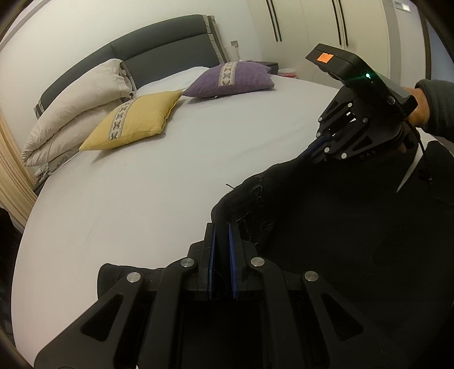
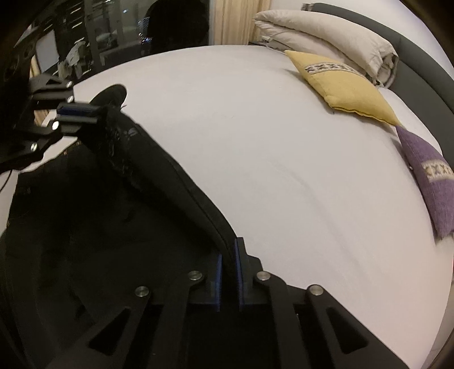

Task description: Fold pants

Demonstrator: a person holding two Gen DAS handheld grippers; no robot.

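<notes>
Black pants lie at the near side of a white bed, one edge lifted off the sheet. My left gripper is shut on a frayed end of that edge, the cloth pinched between its blue pads. In the right wrist view the same pants stretch taut from my right gripper, shut on the cloth's edge, up to the left gripper at the far left. The right gripper also shows in the left wrist view, held by a hand in a dark sleeve.
A yellow cushion, a purple cushion and a folded pale duvet lie near the grey headboard. White wardrobe doors stand behind. A curtain and a dark window are past the bed's far side.
</notes>
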